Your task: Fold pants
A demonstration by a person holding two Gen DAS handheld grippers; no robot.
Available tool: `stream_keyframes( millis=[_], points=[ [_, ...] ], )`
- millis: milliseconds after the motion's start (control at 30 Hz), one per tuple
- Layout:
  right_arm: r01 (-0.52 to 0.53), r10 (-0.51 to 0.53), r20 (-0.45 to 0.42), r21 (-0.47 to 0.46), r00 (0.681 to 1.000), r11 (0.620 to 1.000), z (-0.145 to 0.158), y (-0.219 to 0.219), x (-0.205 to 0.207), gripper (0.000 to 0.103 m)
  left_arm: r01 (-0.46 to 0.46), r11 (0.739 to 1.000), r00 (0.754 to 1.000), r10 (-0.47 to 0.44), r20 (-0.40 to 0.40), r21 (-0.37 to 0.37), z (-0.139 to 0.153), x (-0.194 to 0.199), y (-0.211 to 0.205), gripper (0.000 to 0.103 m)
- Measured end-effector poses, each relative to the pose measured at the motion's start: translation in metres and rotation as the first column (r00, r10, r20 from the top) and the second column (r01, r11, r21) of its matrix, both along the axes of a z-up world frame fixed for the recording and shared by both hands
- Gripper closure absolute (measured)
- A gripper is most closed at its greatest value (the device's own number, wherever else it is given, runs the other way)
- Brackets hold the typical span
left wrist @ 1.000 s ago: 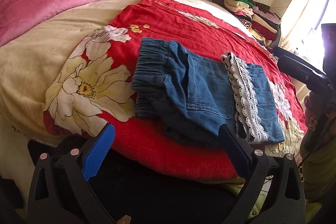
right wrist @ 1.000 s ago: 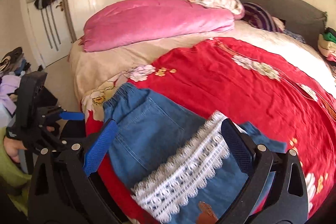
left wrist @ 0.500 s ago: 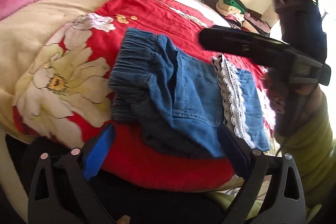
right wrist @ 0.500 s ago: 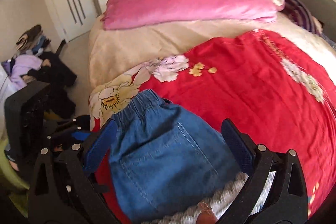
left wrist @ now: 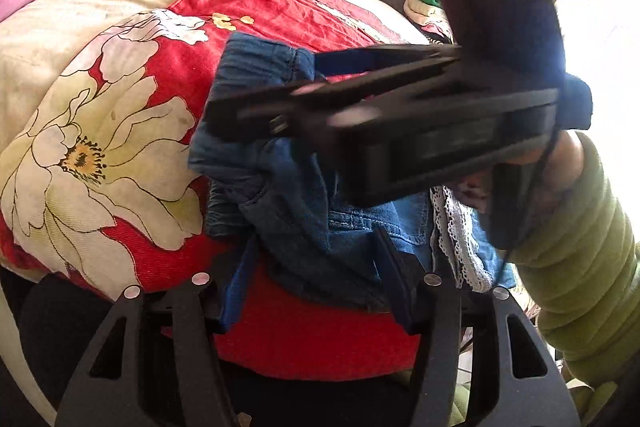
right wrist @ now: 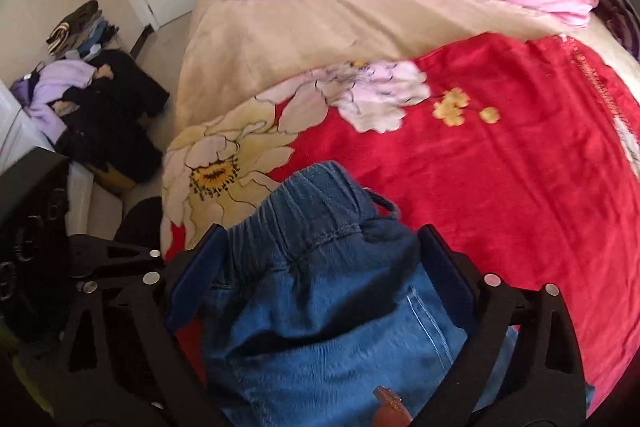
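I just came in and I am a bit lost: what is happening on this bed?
A person is folding blue denim pants on a red flowered blanket. The left hand-held gripper has just been closing around the near edge of the denim. The right hand-held gripper stands wide open over the elastic waistband, not gripping yet.

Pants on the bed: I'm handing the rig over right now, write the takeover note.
Left hand-held gripper: jaws have just been closing around the near denim edge of the pants; pads not clearly pressing yet, so no confirmed grip.
Right hand-held gripper: open, straddling the elastic waistband, nothing gripped.
Pants: folded bundle on the red floral blanket near the bed's edge, lace-trimmed hems on the right side in the left wrist view.
Done: legs already folded over.
Left: probably secure both grips, make the final fold, flatten.
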State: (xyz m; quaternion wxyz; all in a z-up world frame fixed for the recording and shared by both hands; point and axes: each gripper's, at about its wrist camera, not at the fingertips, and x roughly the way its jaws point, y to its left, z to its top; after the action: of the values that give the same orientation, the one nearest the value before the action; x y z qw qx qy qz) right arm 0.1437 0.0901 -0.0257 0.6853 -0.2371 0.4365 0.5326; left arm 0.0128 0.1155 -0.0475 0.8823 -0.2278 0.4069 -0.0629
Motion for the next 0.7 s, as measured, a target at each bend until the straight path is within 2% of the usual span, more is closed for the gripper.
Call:
stream_keyframes(
  millis=[67,100,133,200,233,300,433,700],
  points=[
    [-0.004,0.004,-0.033,0.000,0.999,1.000,-0.006,0.002,0.003,0.020,0.001,1.000,1.000,-0.001,0.003,-0.008,0.000,-0.001,0.001,0.048],
    [-0.008,0.008,-0.053,0.008,0.999,1.000,-0.008,0.003,0.005,0.028,0.002,1.000,1.000,-0.002,0.005,-0.012,-0.001,-0.001,0.002,0.046],
    [-0.011,0.012,-0.067,0.014,0.998,1.000,-0.010,0.002,0.006,0.041,0.001,1.000,1.000,-0.001,0.005,-0.014,0.000,-0.001,0.002,0.046],
    [-0.011,0.013,-0.078,0.025,0.997,1.000,-0.009,-0.001,0.007,0.053,0.001,1.000,1.000,-0.001,0.005,-0.020,0.000,-0.001,0.004,0.045],
    [-0.010,0.013,-0.079,0.035,0.997,0.999,-0.006,-0.004,0.008,0.060,0.002,1.000,1.000,-0.002,0.007,-0.027,0.000,-0.001,0.004,0.042],
    [-0.004,0.011,-0.084,0.083,0.996,0.997,0.004,-0.016,0.010,0.069,0.006,0.998,1.000,-0.004,0.021,-0.057,0.001,-0.002,0.006,0.033],
    [0.024,-0.003,-0.113,0.183,0.994,0.983,0.022,-0.044,0.015,0.073,-0.005,1.000,0.999,0.006,0.031,-0.028,0.007,-0.002,0.004,0.022],
    [0.062,-0.033,-0.103,0.294,0.994,0.954,0.056,-0.092,0.013,0.073,0.047,0.998,0.998,-0.045,0.041,-0.046,0.017,0.018,-0.015,0.022]
  ],
)
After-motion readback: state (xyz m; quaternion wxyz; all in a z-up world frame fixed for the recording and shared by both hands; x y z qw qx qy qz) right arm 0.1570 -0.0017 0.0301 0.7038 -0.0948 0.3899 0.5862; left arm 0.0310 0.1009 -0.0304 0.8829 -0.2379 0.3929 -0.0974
